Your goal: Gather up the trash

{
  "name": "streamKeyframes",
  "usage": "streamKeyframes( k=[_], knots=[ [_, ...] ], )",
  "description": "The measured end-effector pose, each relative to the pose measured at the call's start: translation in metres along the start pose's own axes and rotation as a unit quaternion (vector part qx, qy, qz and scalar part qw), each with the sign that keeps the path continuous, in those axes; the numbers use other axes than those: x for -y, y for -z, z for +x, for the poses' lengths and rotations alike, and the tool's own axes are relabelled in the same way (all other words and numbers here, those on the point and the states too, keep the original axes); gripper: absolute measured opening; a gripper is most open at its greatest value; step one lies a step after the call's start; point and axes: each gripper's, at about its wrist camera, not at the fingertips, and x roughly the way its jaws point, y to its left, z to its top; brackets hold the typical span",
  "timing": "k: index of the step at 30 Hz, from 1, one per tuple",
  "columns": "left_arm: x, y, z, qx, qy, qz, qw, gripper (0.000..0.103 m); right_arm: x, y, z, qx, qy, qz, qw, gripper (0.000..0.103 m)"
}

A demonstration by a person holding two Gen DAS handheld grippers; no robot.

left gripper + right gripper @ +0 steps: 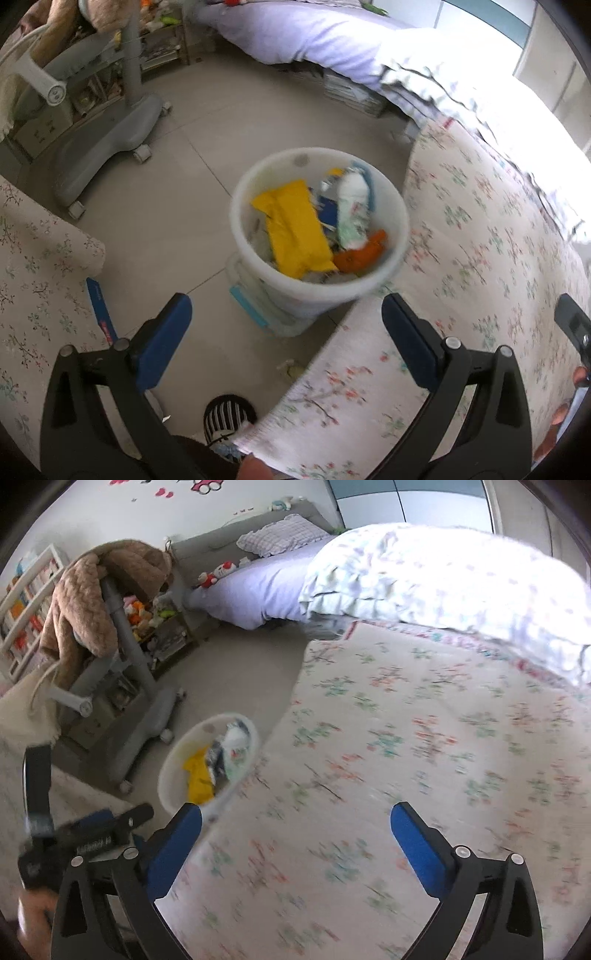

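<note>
A white round bin (395, 225) stands on the tiled floor beside the floral-covered table. It holds a yellow wrapper (295, 229), a white bottle (352, 206), an orange piece (364, 253) and other scraps. My left gripper (286, 321) is open and empty, above the floor just in front of the bin. My right gripper (295, 827) is open and empty over the floral cloth (424, 738). The bin (173, 764) shows at its left in the right wrist view. A blue wrapper (99, 310) lies on the floor at the left.
A clear lidded box (255, 306) sits under the bin. A grey wheeled chair base (107, 140) stands at the back left, draped with a brown coat (85, 602). A bed with a lilac sheet (295, 33) is behind. A small scrap (290, 367) lies on the floor.
</note>
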Motion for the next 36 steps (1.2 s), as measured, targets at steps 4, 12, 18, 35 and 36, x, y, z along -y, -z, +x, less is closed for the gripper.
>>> streamKeyframes(
  k=[4,12,18,35,36],
  knots=[
    [0.023,0.013,-0.011,0.009,-0.006,0.027,0.9996,0.102,0.01,0.017,-0.034,0.007,0.026,-0.029,0.999,0.103],
    [0.058,0.041,-0.039,0.021,0.009,0.07,0.9973,0.102,0.027,0.052,-0.086,0.014,0.044,-0.054,0.997,0.103],
    [0.072,0.066,-0.07,0.053,0.02,0.079,0.9953,0.102,0.045,0.076,-0.112,0.028,0.045,-0.03,0.998,0.103],
    [0.083,0.108,-0.103,0.086,0.022,0.056,0.9945,0.102,0.047,0.096,-0.136,0.068,0.068,-0.027,0.995,0.103],
    [0.084,0.107,-0.104,0.089,0.02,0.057,0.9942,0.102,0.047,0.097,-0.134,0.067,0.07,-0.029,0.995,0.103]
  ],
)
